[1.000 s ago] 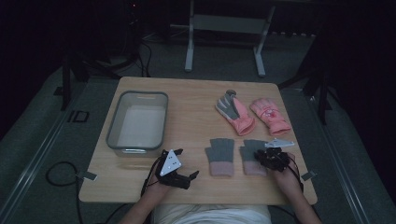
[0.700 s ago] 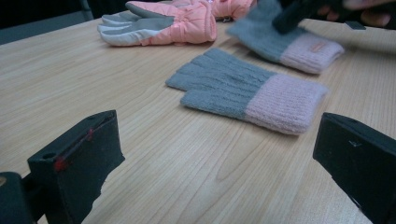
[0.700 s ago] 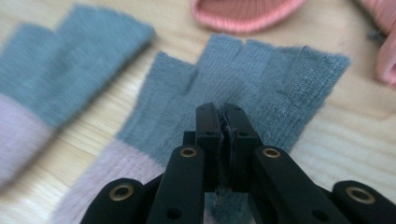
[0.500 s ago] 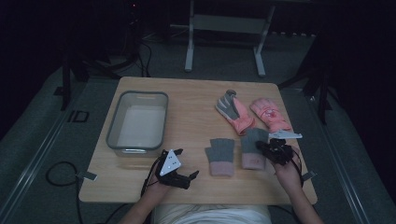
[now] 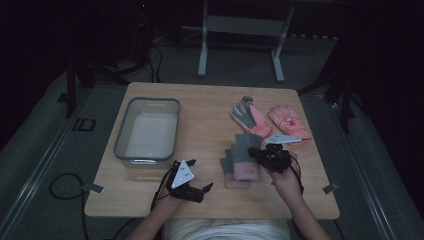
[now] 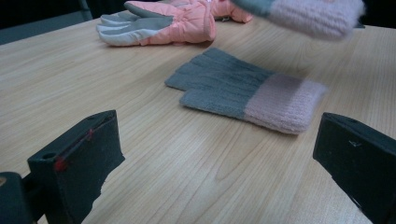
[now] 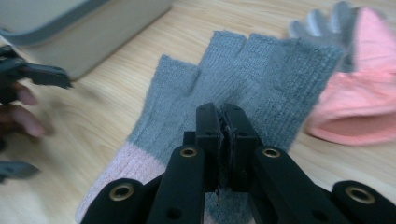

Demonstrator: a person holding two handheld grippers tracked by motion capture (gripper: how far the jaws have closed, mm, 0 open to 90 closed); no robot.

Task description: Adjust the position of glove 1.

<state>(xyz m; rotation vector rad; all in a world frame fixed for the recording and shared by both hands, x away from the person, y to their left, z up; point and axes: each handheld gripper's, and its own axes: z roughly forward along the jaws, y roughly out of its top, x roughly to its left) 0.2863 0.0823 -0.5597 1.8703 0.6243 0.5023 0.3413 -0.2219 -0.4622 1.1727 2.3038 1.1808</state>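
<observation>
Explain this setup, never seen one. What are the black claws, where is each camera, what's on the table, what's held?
A person sits at a wooden table with a hand-held two-jaw clamp in each hand. The high view looks down from above; each other view comes from a camera riding on one clamp, looking along its jaws. On the table: a grey bin, two pink ski gloves and a grey knit glove with a pink cuff. The right gripper is shut on its twin, the second knit glove, and lifts it off the table. The left gripper rests open, holding nothing.
</observation>
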